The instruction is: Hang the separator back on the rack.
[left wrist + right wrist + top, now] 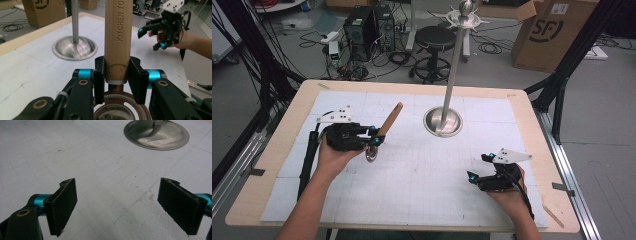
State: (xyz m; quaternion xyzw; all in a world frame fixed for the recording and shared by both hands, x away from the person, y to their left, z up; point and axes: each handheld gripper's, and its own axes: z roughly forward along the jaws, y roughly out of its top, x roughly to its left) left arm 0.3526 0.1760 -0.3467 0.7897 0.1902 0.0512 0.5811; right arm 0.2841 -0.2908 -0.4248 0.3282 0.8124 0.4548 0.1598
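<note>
Wooden-handled kitchen tool [388,122] sits clamped in my left gripper [373,136], jaws pressed on either flank of the handle just above its metal collar. I've got it off the table [277,150], the handle slanting up and away toward the far right and the round metal head [371,153] hanging below the jaws. What matters next is the stand [443,121]: its dish base and tall pole lie to the right of the tool and a little farther from me, near but apart. I judge the left hand is the nearer one. My right gripper [478,167] rests low at the near right with jaws wide apart and nothing between them
</note>
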